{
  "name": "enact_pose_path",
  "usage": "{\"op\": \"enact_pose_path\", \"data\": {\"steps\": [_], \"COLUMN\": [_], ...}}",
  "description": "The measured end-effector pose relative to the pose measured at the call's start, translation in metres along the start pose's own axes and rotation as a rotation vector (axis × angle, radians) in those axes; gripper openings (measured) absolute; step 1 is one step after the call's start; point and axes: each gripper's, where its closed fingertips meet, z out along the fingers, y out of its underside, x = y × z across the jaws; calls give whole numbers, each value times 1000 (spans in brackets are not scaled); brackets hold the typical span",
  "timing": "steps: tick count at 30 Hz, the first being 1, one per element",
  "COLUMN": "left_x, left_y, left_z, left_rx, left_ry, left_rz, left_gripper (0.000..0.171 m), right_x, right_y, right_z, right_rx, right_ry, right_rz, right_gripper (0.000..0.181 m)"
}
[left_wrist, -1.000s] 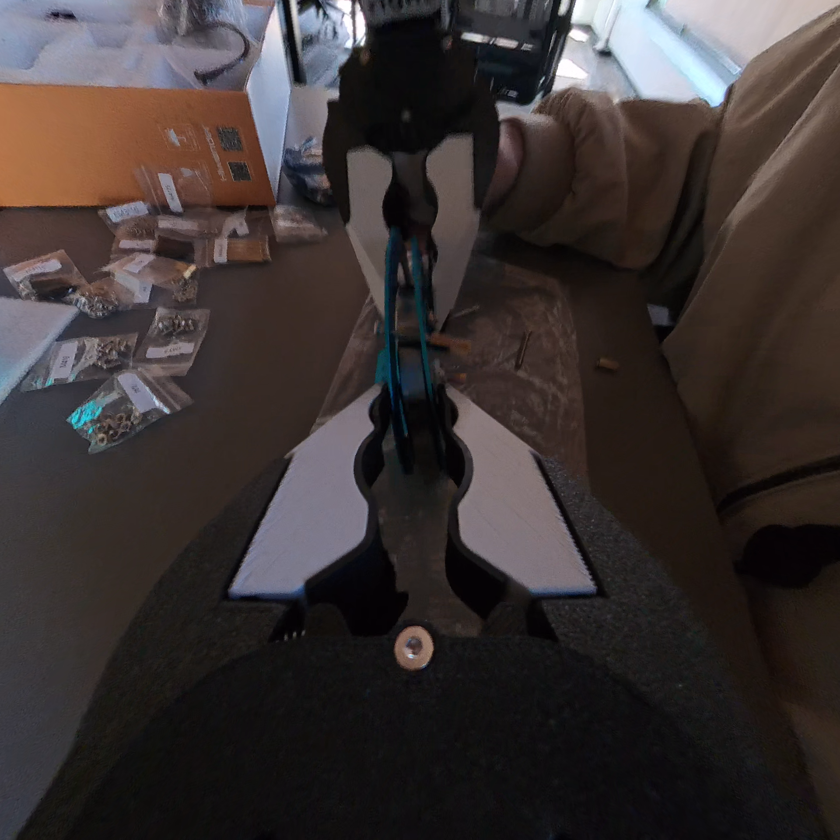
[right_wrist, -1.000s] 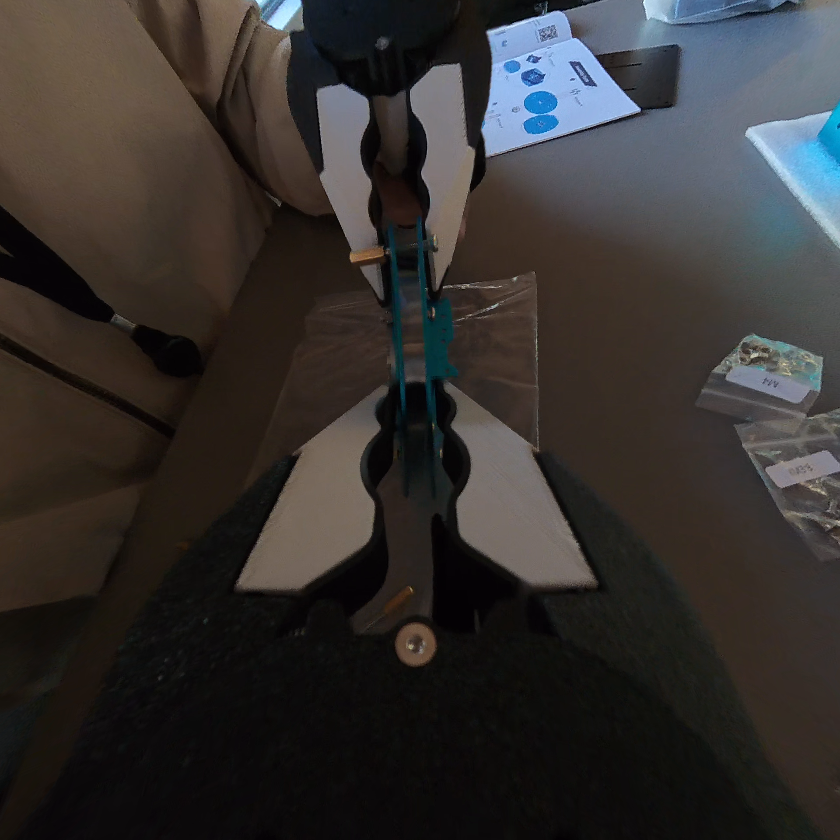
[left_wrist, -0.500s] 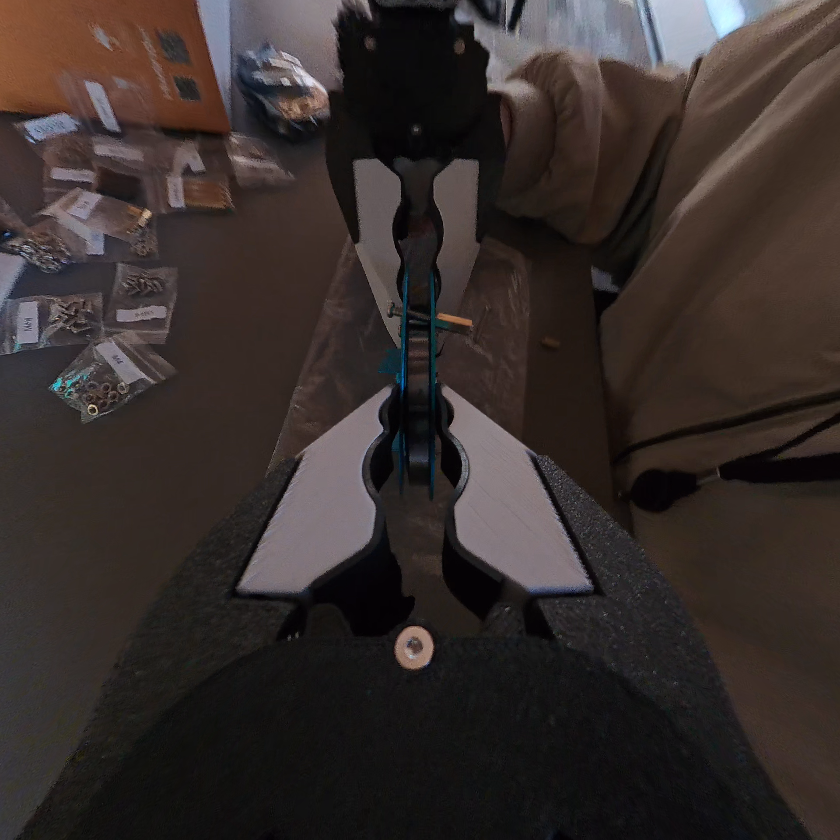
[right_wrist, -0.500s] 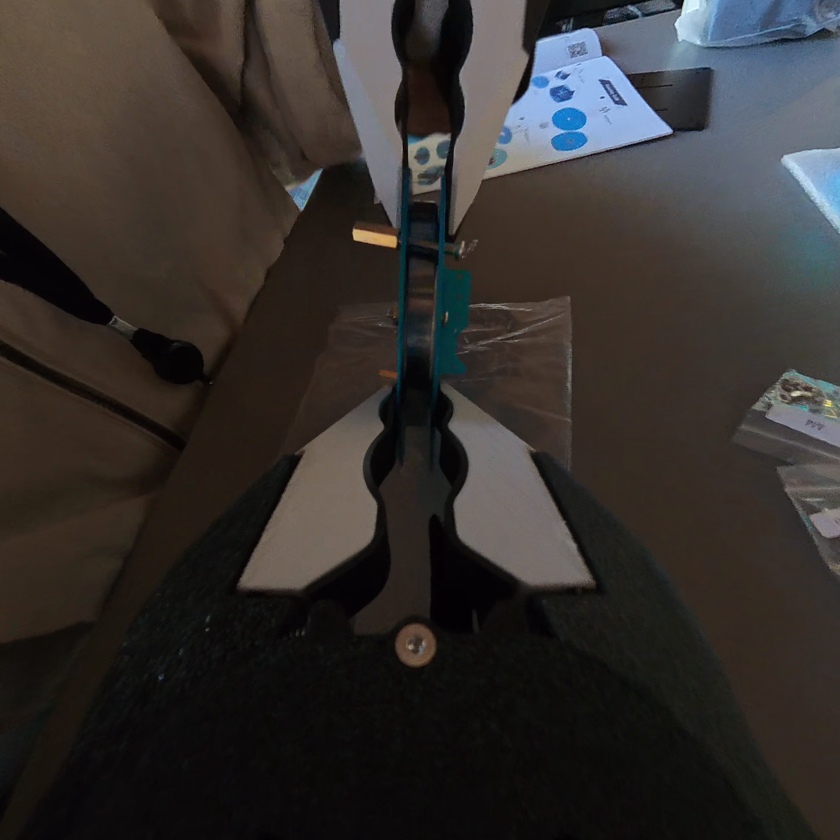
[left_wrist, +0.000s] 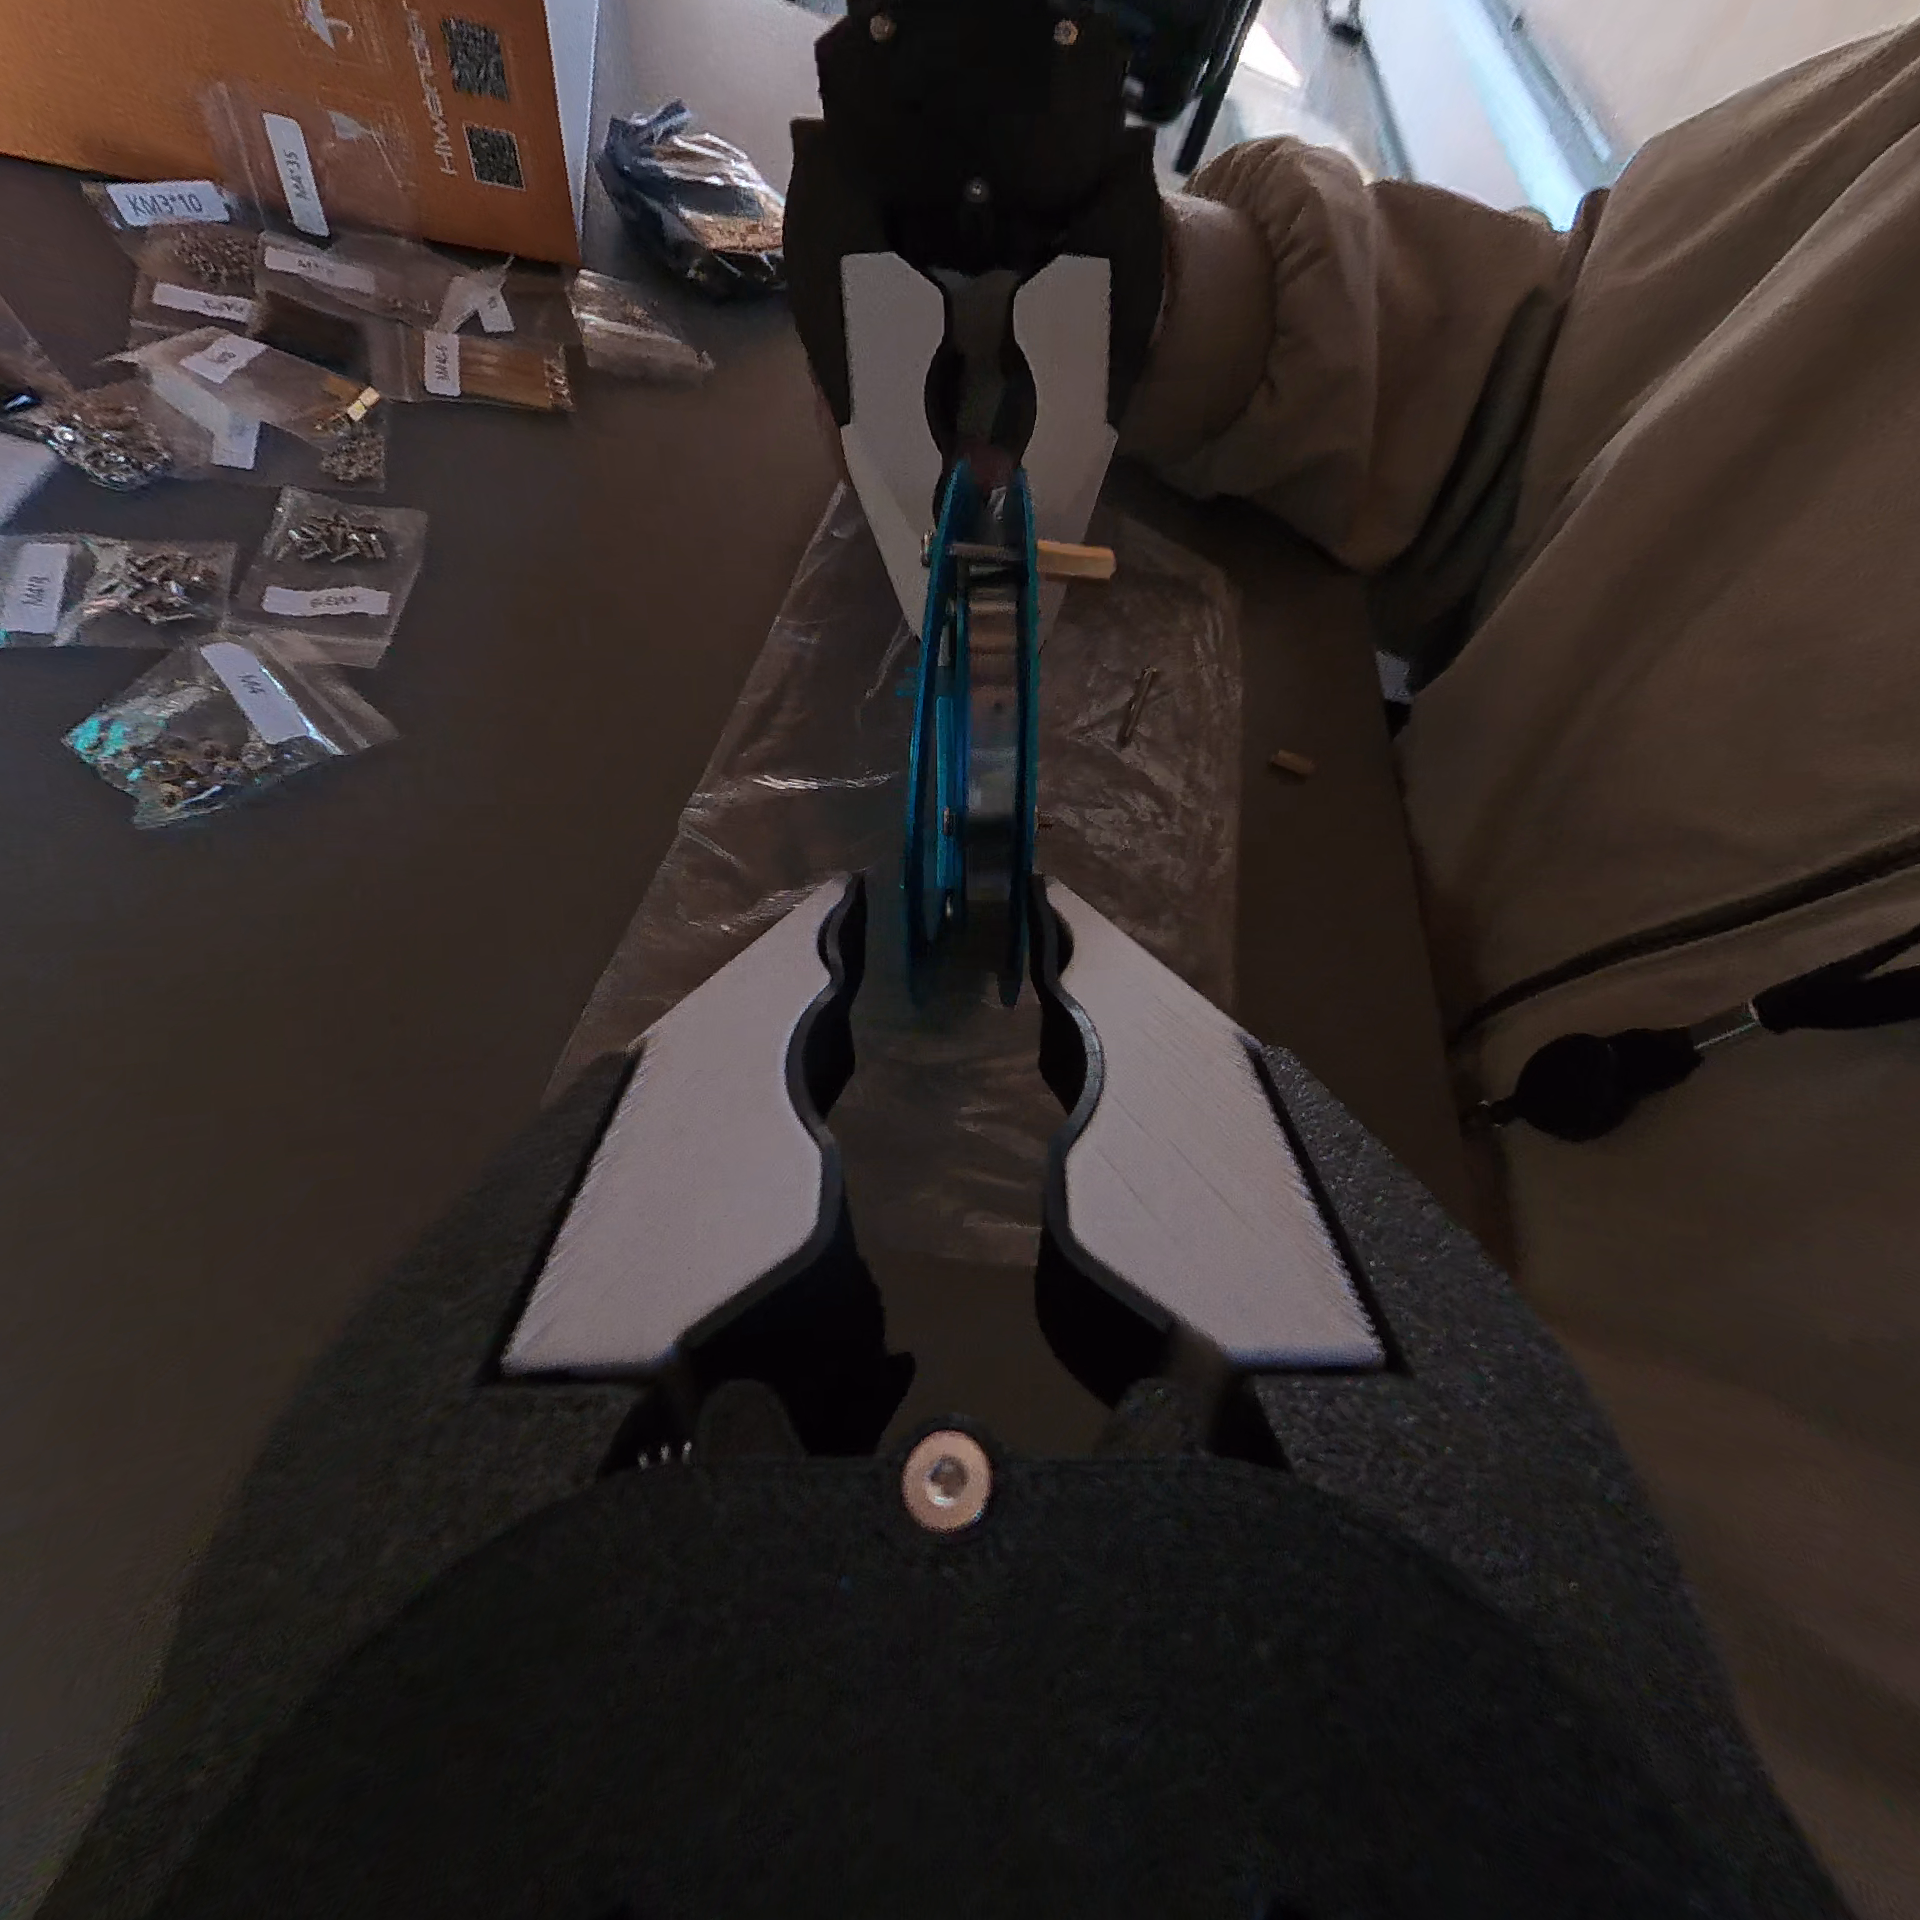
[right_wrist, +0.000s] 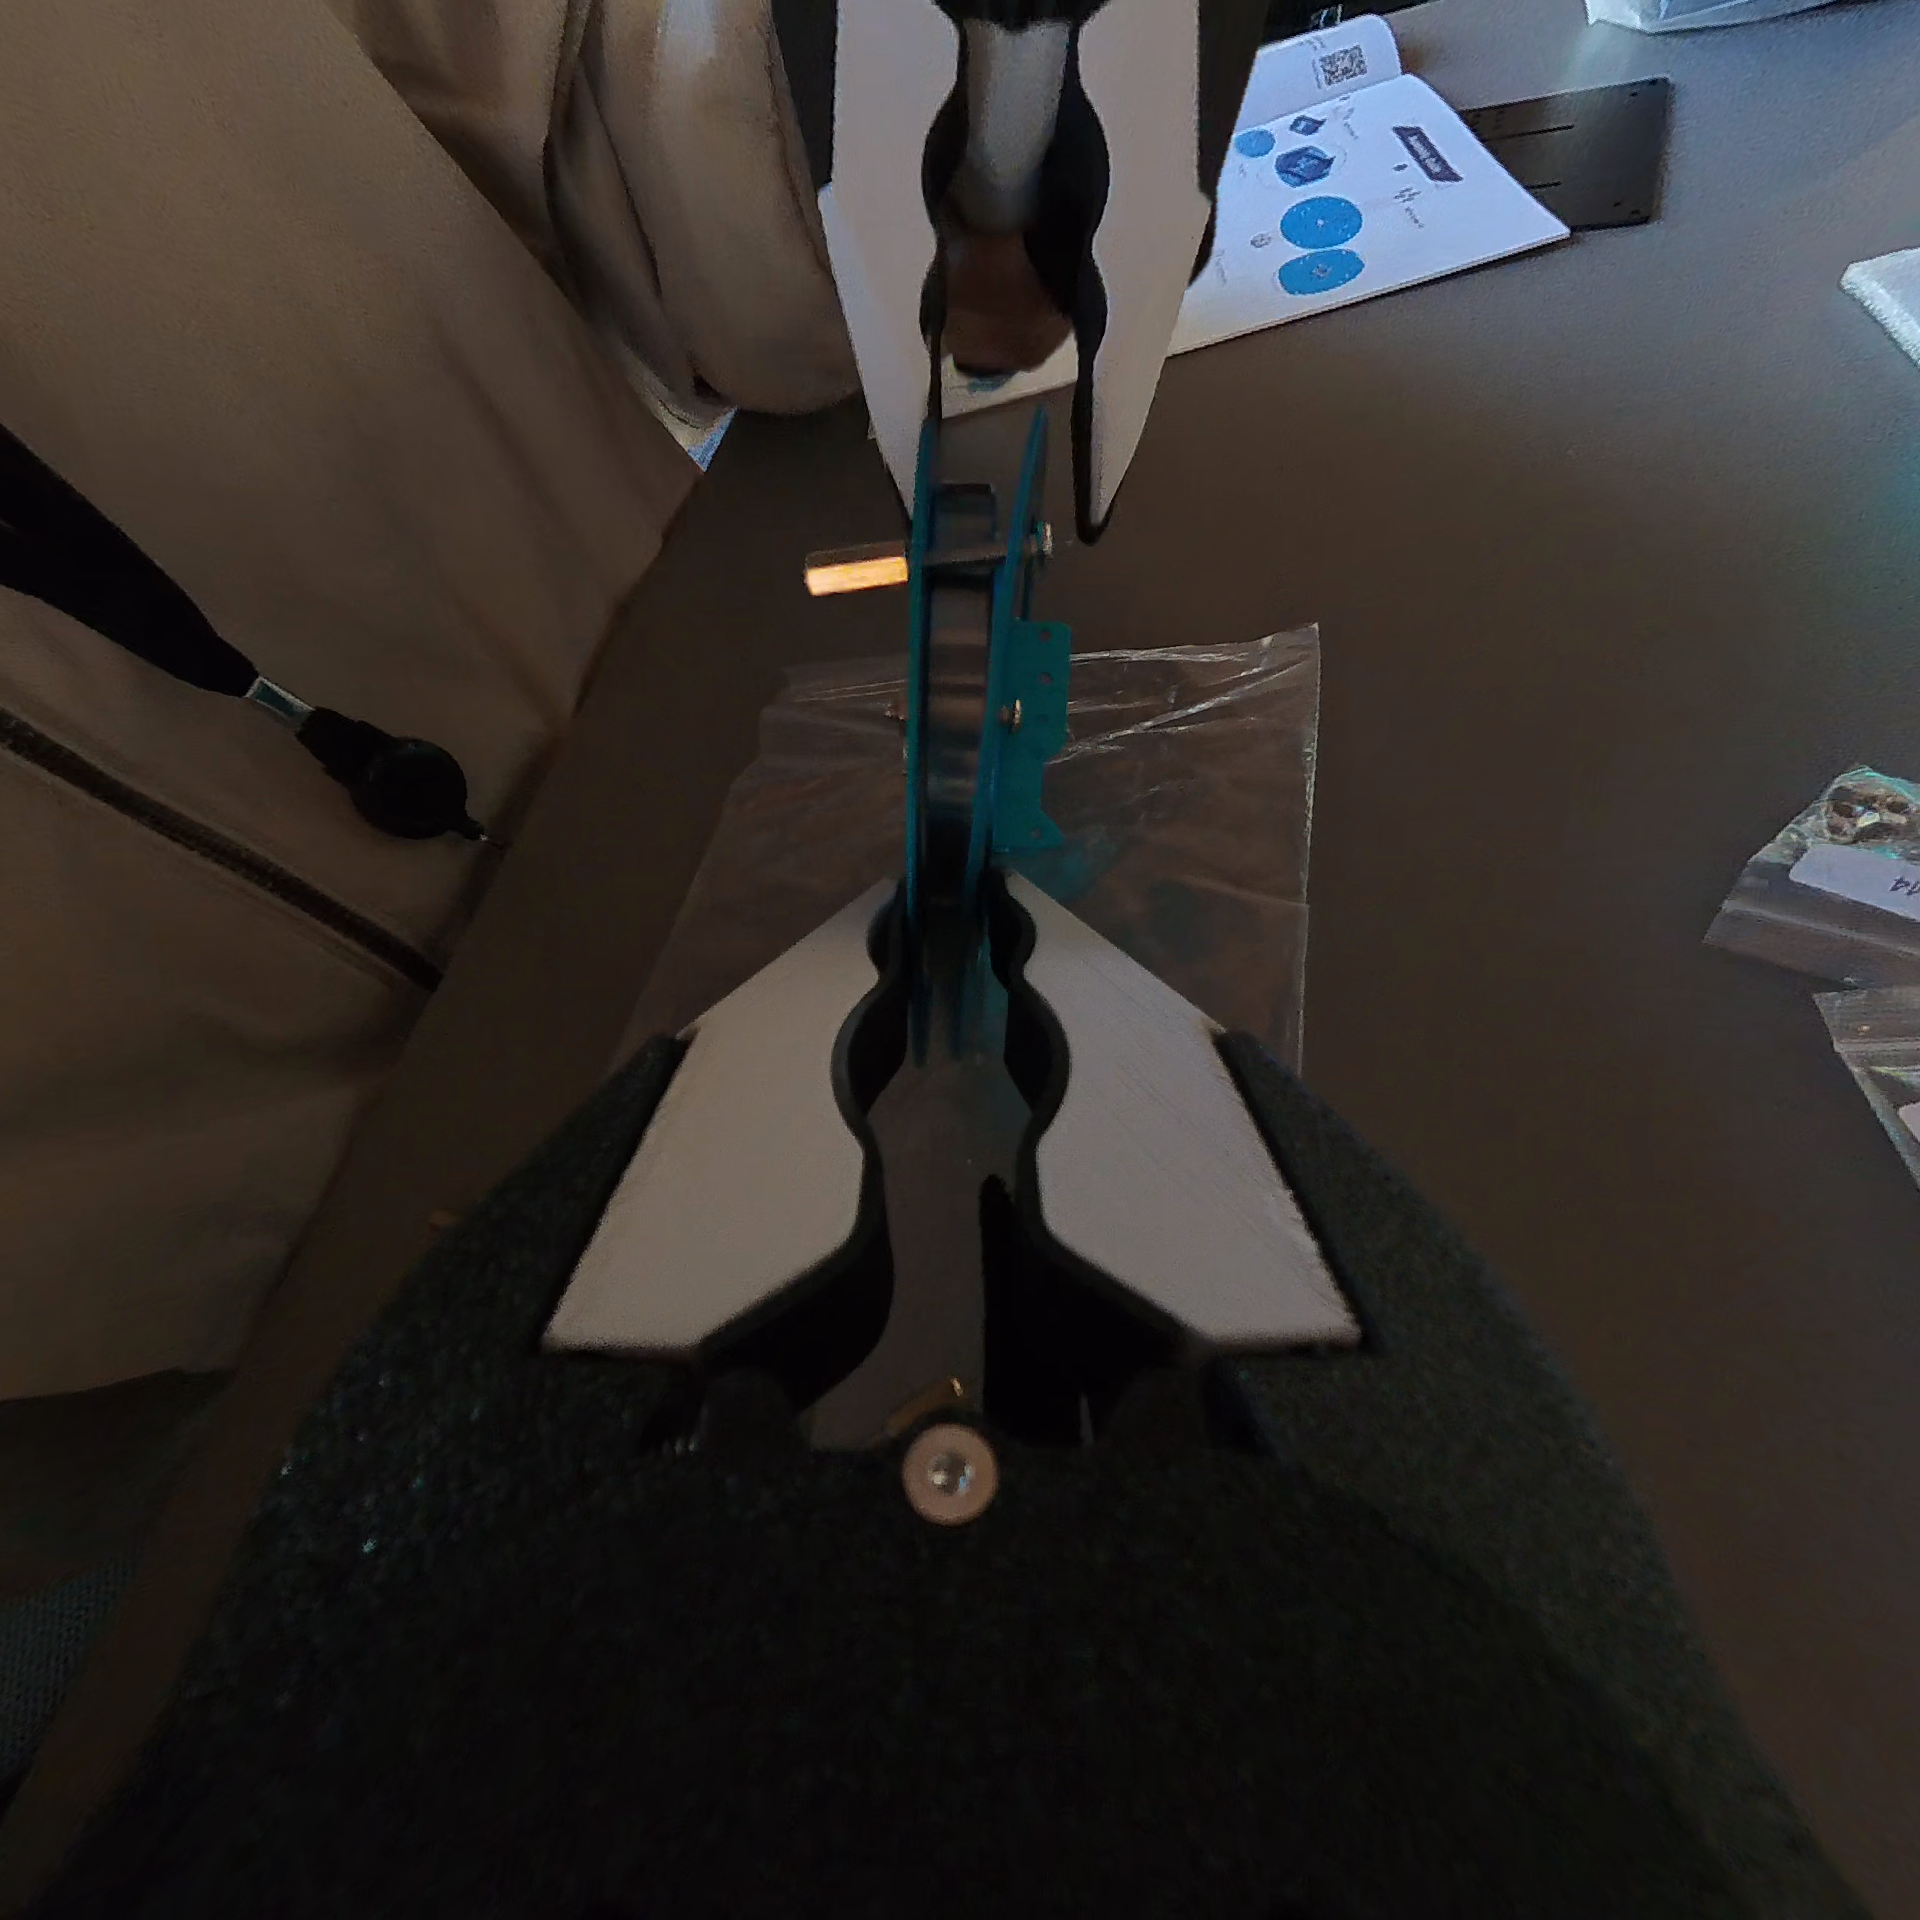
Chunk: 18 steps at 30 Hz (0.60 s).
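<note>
While both grippers face each other over the dark table (left_wrist: 312, 1039), they share 1 part between them: a blue disc assembly (left_wrist: 971, 748), seen edge-on. It is made of 2 thin, round, metallic blue plates set parallel with a narrow gap, joined by small screws, with a dark body between them. A brass standoff (left_wrist: 1078, 561) sticks out sideways near its far end, and in the right wrist view a small blue bracket (right_wrist: 1039, 727) with holes is fixed to 1 plate.

In the left wrist view, the left gripper (left_wrist: 948, 914) has its white fingers spread a little wider than the assembly, whose near edge sits between the tips; real contact cannot be told. The right gripper (right_wrist: 948, 914) is clamped on the opposite edge, both tips pressing the plates.

The assembly is held in the air above a clear plastic bag (right_wrist: 1174, 790) lying flat on the table. Small labelled bags of screws (left_wrist: 208, 582) lie to one side near an orange box (left_wrist: 281, 94), and a printed leaflet (right_wrist: 1382, 197) lies farther off. A beige sleeve (left_wrist: 1351, 364) shows behind.
</note>
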Motion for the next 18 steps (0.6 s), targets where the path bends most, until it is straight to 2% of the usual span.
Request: {"op": "enact_pose_path", "data": {"steps": [4,9,18], "left_x": [2,5,12], "left_y": [17,14,10], "left_z": [12,21,18], "left_rx": [-44,-44,-77], "left_ry": [0,-8,-4], "left_rz": [59,117,141], "left_gripper": [29,13,12], "right_x": [1,2,-3], "right_y": [0,-7,-17], "right_z": [0,-4,-8], "right_rx": [5,35,23], "right_ry": [-19,-18,32], "right_rz": [22,41,-41], "right_gripper": [11,12,12]}}
